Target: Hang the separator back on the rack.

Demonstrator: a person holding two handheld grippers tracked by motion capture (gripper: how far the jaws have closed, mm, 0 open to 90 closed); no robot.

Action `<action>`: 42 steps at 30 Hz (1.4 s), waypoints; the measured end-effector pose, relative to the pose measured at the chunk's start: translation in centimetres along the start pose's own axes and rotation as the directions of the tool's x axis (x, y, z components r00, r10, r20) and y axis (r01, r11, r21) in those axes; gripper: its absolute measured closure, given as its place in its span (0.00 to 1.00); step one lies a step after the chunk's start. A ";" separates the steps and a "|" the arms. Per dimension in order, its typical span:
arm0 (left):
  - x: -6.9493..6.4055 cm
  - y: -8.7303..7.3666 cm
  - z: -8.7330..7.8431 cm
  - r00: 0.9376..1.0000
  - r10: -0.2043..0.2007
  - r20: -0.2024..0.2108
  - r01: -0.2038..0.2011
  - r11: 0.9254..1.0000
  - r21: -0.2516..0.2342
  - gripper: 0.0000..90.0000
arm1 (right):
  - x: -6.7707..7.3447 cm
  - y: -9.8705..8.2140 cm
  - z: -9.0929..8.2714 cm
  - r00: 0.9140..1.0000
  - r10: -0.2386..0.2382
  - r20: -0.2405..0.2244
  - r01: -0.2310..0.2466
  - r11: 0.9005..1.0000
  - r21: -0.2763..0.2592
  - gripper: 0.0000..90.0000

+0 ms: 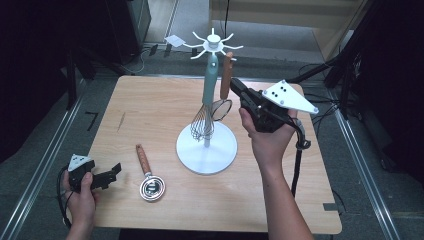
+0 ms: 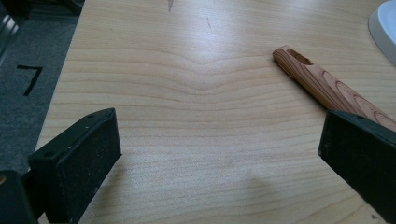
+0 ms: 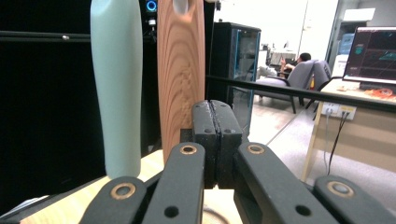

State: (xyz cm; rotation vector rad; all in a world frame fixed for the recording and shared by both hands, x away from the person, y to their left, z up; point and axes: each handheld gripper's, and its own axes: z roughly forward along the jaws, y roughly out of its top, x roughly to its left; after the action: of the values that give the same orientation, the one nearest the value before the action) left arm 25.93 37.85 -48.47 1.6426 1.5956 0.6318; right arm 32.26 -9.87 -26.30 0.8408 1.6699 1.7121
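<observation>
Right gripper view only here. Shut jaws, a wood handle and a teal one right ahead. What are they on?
Observer: Both hang from hooks atop a white stand; the teal one is a whisk, the wood one a strainer.
Operator: Anything lying on the table?
Observer: One more wood-handled utensil lies flat, left of the stand's base.
Operator: Left gripper?
Observer: The left gripper is open at the near left corner, jaws toward that utensil's handle.
</observation>
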 end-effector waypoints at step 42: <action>0.0 0.0 0.0 1.000 0.006 -0.001 -0.005 1.000 0.005 0.00 | 2.1 2.8 0.4 0.996 -0.078 -0.040 0.074 0.993 -0.088 1.00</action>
State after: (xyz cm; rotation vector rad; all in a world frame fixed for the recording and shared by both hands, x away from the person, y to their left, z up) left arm 25.92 37.85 -48.45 1.6509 1.5951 0.6324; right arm 31.34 -8.10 -23.40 0.6964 1.6227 1.7476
